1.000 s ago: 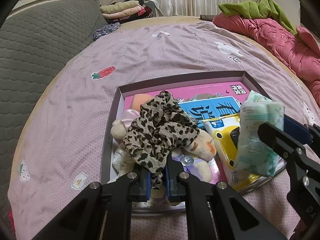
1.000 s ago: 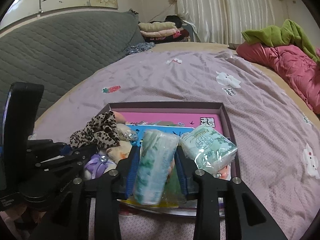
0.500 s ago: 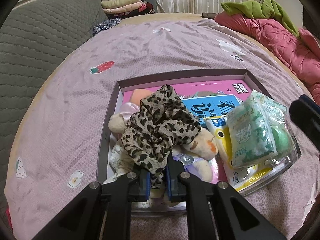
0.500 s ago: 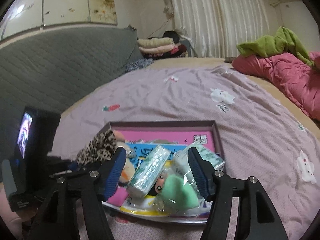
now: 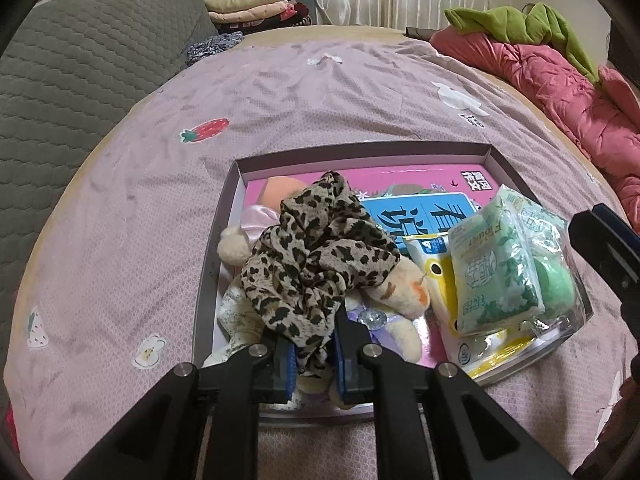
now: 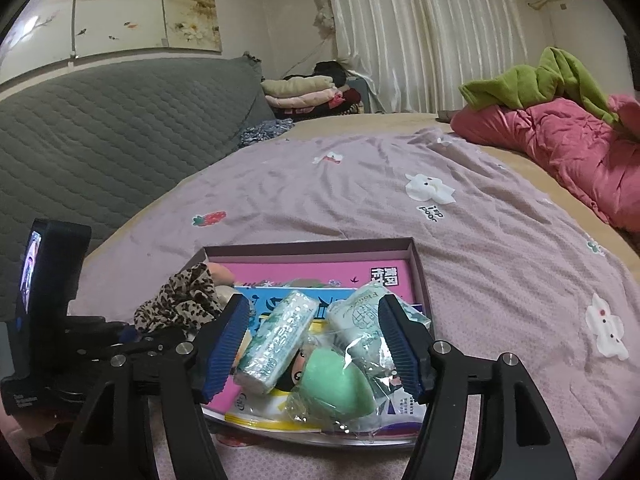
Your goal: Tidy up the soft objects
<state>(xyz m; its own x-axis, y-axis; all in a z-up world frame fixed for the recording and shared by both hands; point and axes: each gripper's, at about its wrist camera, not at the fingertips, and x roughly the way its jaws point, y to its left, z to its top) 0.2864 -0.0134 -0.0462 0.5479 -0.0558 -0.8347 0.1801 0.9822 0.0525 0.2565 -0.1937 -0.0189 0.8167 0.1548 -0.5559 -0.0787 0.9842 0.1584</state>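
Observation:
A shallow purple box lies on the mauve bedspread. My left gripper is shut on a leopard-print scrunchie, held just over a cream plush toy in the box's left half. My right gripper hangs over the box's near right side, its jaws opening, their pads touching nothing. Below them a green-white tissue pack lies loose beside a second pack and a green ball in a clear bag. The scrunchie and the left gripper show at the left.
Pink and blue books line the box floor. A pink quilt with a green garment lies at the right. A grey padded headboard stands at the left, and folded clothes are stacked far back.
The right gripper's jaws have spread and let go of the tissue pack, which now lies in the box. That gripper has drawn back slightly. The left gripper still holds the scrunchie in place.

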